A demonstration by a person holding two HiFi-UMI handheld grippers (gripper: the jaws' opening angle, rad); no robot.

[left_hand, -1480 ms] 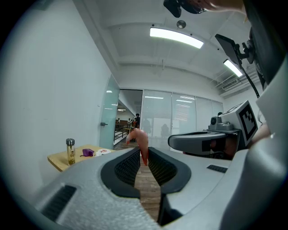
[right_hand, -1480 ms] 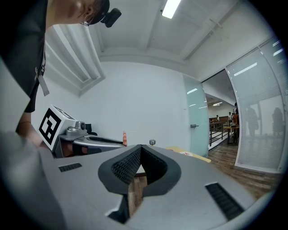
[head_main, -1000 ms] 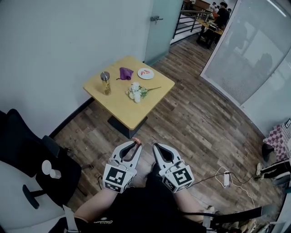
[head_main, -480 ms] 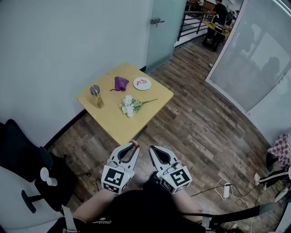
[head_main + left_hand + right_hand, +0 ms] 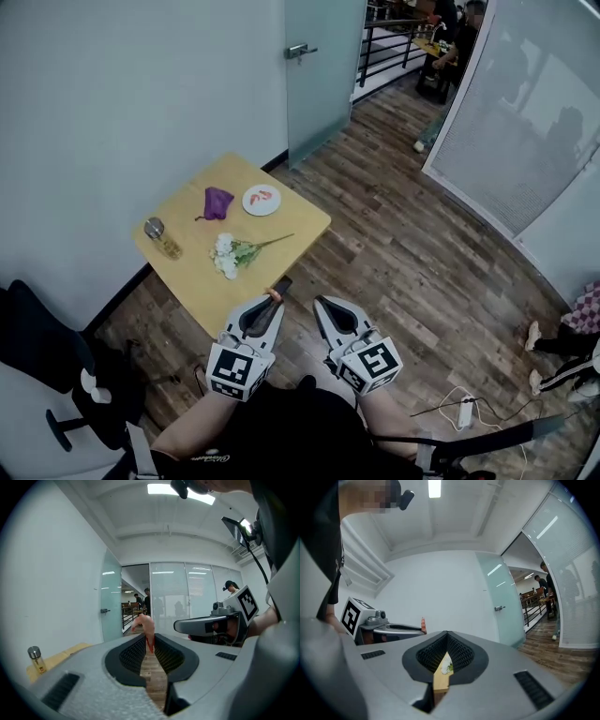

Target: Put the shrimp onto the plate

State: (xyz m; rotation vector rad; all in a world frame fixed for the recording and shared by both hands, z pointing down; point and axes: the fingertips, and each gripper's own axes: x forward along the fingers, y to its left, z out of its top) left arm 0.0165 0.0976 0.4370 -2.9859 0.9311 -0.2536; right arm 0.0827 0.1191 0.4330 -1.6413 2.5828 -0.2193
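Left gripper point(image 5: 277, 294) jaws pinch the shrimp point(image 5: 146, 627) at their tips; right gripper point(image 5: 320, 306) jaws are closed on nothing. I judge pickup complete and placement outstanding: the plate point(image 5: 261, 200) sits near the table's point(image 5: 197, 281) far edge, well apart from both grippers.

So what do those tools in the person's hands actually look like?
The left gripper and right gripper are light grey plastic, two-jawed, with black ribbed pads and a white cube of black square markers each. The person wears a black top.
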